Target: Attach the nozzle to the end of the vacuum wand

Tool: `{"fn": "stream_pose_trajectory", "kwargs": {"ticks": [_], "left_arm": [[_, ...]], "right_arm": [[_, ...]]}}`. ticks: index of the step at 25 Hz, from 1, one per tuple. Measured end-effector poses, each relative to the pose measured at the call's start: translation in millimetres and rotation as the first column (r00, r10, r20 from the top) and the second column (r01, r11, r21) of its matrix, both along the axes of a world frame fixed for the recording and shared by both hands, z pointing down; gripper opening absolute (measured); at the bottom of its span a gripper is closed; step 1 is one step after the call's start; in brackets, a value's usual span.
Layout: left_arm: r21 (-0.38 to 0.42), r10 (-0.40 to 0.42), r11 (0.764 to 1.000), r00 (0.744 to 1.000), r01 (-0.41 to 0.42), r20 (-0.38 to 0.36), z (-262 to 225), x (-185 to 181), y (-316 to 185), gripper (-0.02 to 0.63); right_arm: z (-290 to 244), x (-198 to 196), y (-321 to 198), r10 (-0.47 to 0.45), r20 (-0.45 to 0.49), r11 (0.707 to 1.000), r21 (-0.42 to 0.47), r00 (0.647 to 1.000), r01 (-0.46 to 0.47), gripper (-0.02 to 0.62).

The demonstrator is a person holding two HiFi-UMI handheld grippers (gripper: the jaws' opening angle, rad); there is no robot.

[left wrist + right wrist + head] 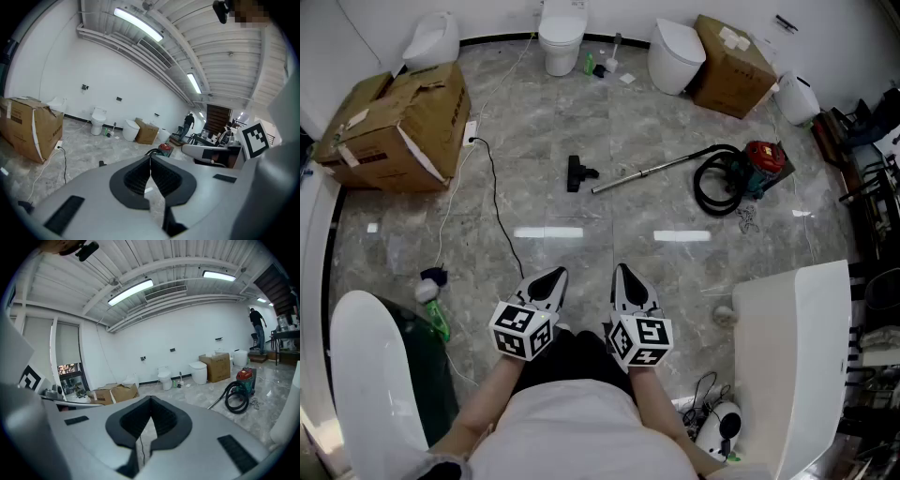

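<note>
Lying on the marble floor [544, 117] at mid-distance, the black nozzle [577, 172] sits just left of the near end of the metal vacuum wand [652, 170], close beside it and not attached. The wand runs right and slightly farther off to a coiled black hose [715, 183] and the red vacuum canister [766, 162]. Nearest the person, the left gripper [547, 278] and right gripper [624, 275] are held side by side, well apart from nozzle and wand. Both have their jaws pressed together with nothing between them (each gripper view shows the dark pads meeting at the tip). A torn cardboard box [403, 122] stands far left, and a black cable [495, 202] trails from beside it.
</note>
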State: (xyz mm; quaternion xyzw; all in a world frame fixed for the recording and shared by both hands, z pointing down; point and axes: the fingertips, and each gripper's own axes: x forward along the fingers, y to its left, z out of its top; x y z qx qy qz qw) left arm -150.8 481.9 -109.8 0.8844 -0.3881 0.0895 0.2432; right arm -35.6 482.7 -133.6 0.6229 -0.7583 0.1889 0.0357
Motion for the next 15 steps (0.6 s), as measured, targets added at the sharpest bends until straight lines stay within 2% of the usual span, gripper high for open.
{"fn": "stream_pose_trajectory", "kwargs": {"ticks": [6, 15], "left_arm": [[-0.022, 0.005, 1.000, 1.000, -0.004, 0.027, 8, 2, -3, 0.011], [-0.027, -0.006, 1.000, 1.000, 0.006, 0.024, 11, -5, -7, 0.011]], "right_arm": [[6, -14, -3, -0.030, -0.009, 0.999, -0.012, 1.000, 0.030, 0.014], [6, -20, -7, -0.033, 0.013, 0.999, 0.002, 0.999, 0.033, 0.014]]}}
